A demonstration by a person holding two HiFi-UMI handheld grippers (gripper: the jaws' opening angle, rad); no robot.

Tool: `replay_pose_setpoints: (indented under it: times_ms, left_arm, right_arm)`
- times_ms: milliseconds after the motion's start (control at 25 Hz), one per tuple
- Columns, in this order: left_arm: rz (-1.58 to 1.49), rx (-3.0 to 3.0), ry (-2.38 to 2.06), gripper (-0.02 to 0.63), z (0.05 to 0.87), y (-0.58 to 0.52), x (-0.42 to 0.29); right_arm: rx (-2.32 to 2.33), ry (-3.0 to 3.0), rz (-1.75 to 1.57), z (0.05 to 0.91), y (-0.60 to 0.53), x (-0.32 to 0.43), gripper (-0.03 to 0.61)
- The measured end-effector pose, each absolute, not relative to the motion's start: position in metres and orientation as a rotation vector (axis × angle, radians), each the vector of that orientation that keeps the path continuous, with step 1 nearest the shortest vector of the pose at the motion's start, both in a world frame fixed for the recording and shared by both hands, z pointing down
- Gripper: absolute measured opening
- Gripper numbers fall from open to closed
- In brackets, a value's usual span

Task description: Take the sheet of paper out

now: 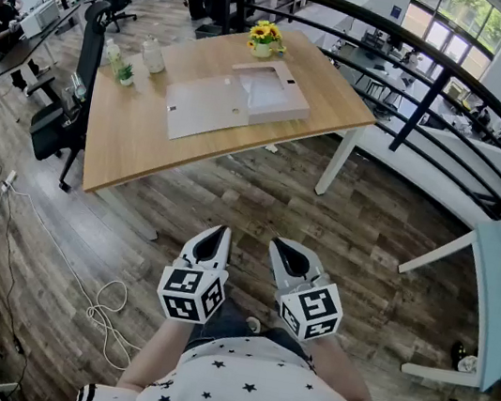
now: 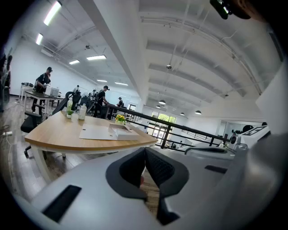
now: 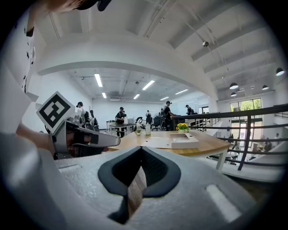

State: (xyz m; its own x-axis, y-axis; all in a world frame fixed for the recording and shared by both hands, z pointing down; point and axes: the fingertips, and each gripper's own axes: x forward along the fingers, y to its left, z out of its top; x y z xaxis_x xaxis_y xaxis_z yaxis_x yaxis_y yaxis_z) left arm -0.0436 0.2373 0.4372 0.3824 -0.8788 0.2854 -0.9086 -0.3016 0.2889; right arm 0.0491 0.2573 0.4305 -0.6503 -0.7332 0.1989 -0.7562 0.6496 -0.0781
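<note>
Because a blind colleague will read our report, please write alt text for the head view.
Seen from above, a person in a star-print shirt holds the left tool and right tool, both shut and empty, side by side over a wood floor. Ahead stands a wooden table bearing a shallow white box, a flat grey panel, yellow flowers and two bottles.

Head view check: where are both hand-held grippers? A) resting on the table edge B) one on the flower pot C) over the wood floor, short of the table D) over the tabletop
C: the left hand-held gripper and right hand-held gripper hang over the wood floor, jaws together and empty, with the table ahead of them.
</note>
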Motion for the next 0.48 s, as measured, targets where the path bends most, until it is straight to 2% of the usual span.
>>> replay_pose_setpoints:
  times_ms: [480]
  left_arm:
    - [0.073, 2.249, -1.557, 0.003, 0.4343, 0.2438, -0.0417]
  right_arm:
    - [1.212, -2.73, 0.231, 0.4315, 0.2646, 0.048, 0.006]
